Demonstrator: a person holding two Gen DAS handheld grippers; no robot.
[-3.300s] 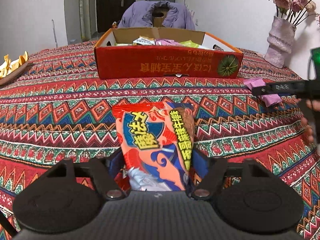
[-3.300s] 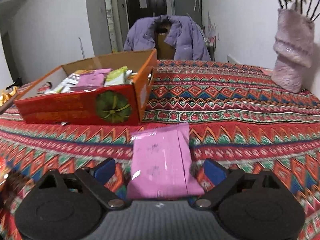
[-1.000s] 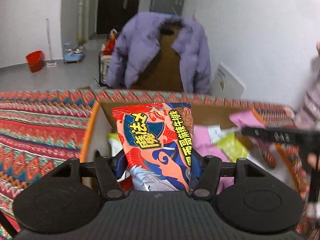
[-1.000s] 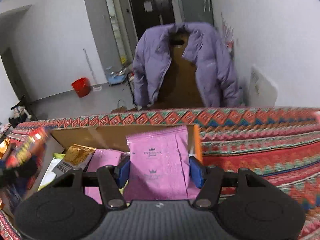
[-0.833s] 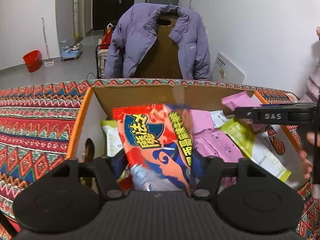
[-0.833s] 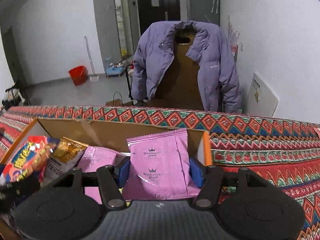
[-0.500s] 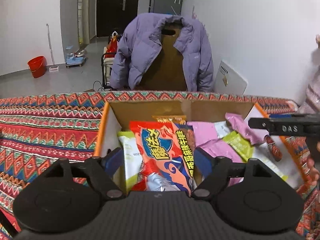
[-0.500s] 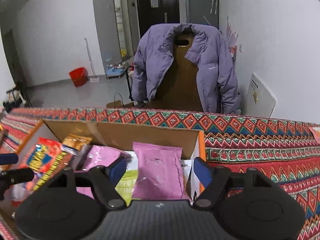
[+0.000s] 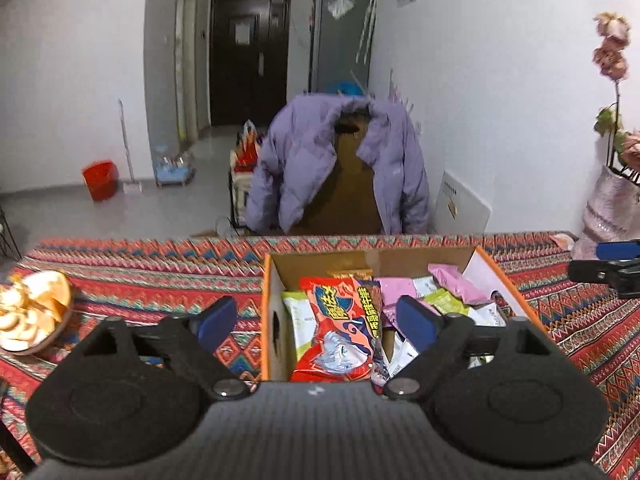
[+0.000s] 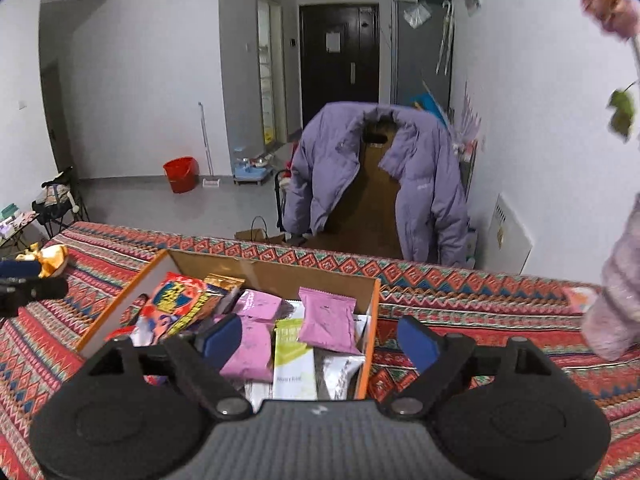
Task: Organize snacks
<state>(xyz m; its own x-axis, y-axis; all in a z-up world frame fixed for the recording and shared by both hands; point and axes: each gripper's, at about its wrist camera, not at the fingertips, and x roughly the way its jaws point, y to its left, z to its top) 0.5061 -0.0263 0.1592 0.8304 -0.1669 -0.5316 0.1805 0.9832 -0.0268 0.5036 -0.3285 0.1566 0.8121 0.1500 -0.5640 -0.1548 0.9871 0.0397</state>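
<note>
An open cardboard box (image 9: 267, 320) with orange edges sits on the patterned tablecloth and holds several snack packets. A red and blue snack bag (image 9: 340, 332) lies on top at its left side; it also shows in the right wrist view (image 10: 174, 306). A pink packet (image 10: 328, 320) lies on top at the box's right (image 9: 456, 282). My left gripper (image 9: 316, 322) is open and empty above the box's near left. My right gripper (image 10: 320, 340) is open and empty above the box (image 10: 370, 320).
A plate of pastries (image 9: 32, 312) stands at the table's left. A pale purple vase with flowers (image 9: 608, 216) stands at the right. A chair with a purple jacket (image 9: 340, 168) stands behind the table. The right gripper's tip (image 9: 608, 266) shows at the left view's right edge.
Both grippers have opened and let go: the red bag and the pink packet now lie in the box. Both grippers have pulled back and up from the box.
</note>
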